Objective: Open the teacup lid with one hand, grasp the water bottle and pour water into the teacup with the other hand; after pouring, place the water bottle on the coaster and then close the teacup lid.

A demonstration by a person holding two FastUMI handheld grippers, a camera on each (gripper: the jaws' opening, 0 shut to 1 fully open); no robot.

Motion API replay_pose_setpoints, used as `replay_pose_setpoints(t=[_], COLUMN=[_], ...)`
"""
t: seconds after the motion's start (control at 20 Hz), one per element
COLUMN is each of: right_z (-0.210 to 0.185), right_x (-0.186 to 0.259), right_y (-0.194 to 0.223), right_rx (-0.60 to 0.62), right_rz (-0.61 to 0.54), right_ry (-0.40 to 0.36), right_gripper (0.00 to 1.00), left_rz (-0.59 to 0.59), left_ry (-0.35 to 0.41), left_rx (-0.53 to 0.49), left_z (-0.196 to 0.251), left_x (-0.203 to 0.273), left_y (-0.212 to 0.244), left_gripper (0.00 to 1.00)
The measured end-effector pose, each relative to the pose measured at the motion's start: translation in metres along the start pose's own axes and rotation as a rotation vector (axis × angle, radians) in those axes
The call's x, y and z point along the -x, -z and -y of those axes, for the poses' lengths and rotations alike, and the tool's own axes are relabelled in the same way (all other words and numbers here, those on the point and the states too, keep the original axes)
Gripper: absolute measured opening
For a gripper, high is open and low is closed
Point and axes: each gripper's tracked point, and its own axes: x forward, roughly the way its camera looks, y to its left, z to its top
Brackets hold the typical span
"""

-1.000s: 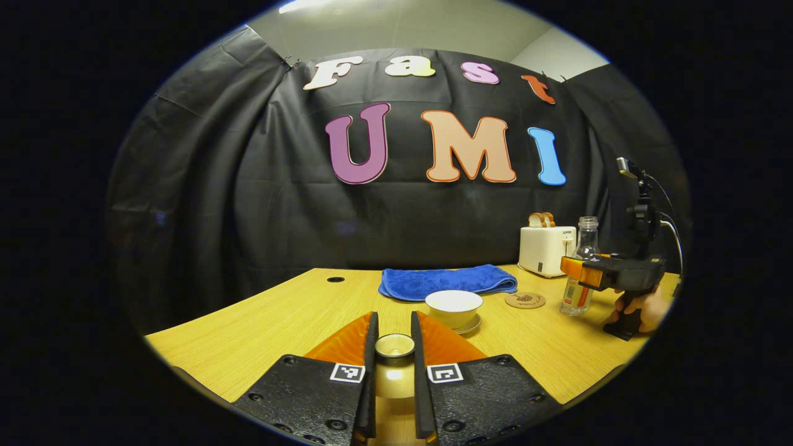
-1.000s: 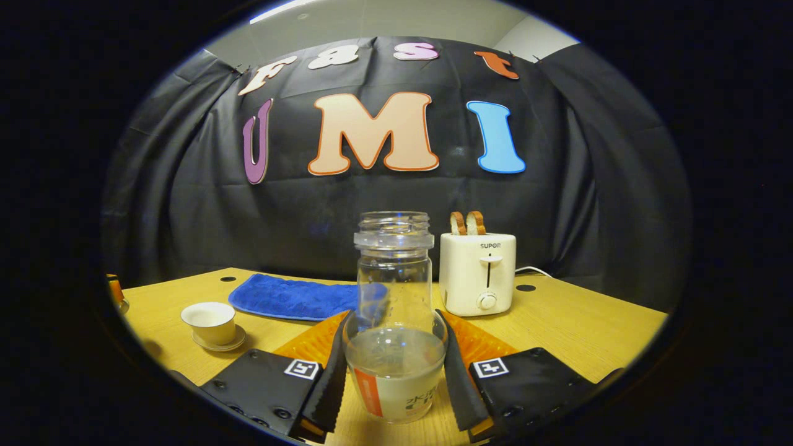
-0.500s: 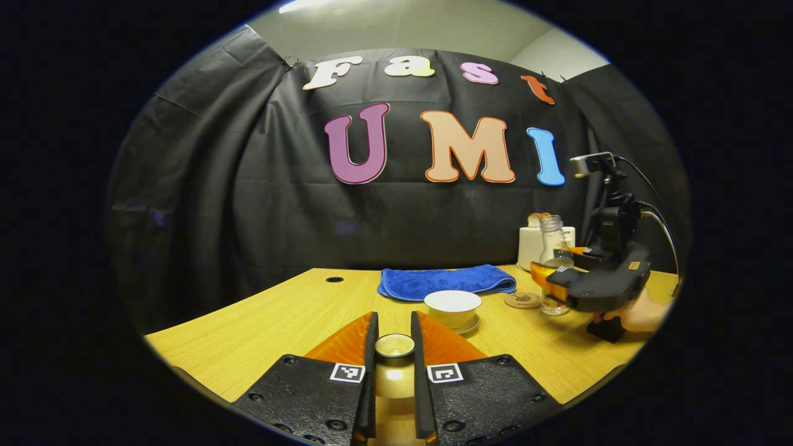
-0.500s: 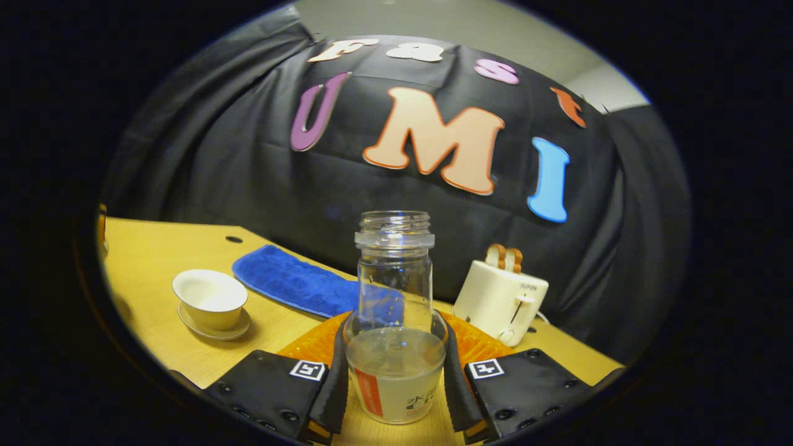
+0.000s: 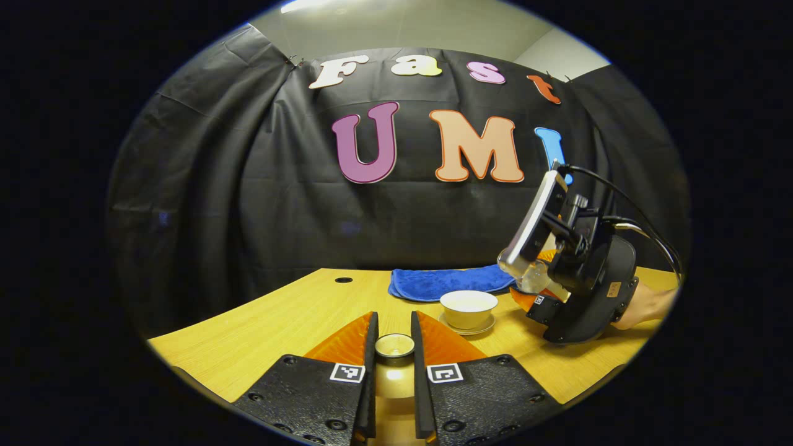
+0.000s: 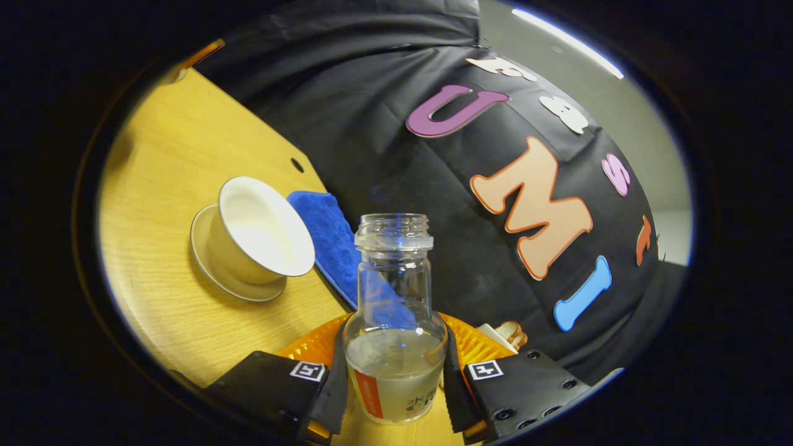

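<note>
My left gripper (image 5: 394,322) is shut on the cream teacup lid (image 5: 394,347), held low over the table's near side. The white teacup (image 5: 468,308) stands uncovered on its saucer (image 5: 469,326) beyond it. My right gripper (image 6: 394,347) is shut on the clear, uncapped water bottle (image 6: 394,297), which holds water in its lower part. In the left gripper view the right gripper (image 5: 573,282) hangs just right of the cup, with the bottle (image 5: 526,272) tipped neck-first towards it. In the right gripper view the teacup (image 6: 260,232) lies up and left of the bottle's mouth.
A folded blue cloth (image 5: 446,282) lies behind the cup near the black wall. The white toaster (image 6: 505,334) peeks out behind the bottle in the right gripper view. The wooden table (image 5: 279,322) has a cable hole (image 5: 343,280) at the back. A hand (image 5: 644,306) holds the right gripper.
The right gripper lifted the bottle off the table, carried it left to the teacup and tilted it towards the cup. The left gripper stayed put with the lid.
</note>
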Motion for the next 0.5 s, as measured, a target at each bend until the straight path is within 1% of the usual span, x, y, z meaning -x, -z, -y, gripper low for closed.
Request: replay_pose_setpoints(t=[0.15,0.25,0.5], right_z=[-0.014,-0.016,-0.014], right_x=[0.0,-0.005,-0.011], right_y=[-0.004,0.003,0.007], right_rx=[0.117,0.129,0.26], right_rz=[0.005,-0.002,-0.034], right_ry=[-0.033,-0.05,-0.078], right_gripper=[0.68,0.68,0.67], left_rz=[-0.001,-0.001,0.0], left_ry=[-0.025,-0.037,-0.041], left_rx=[0.0,0.0,0.001], left_z=[-0.015,-0.022,-0.024], left_x=[-0.001,-0.001,-0.001], left_y=[0.0,0.001,0.001], left_gripper=[0.22,0.22,0.22])
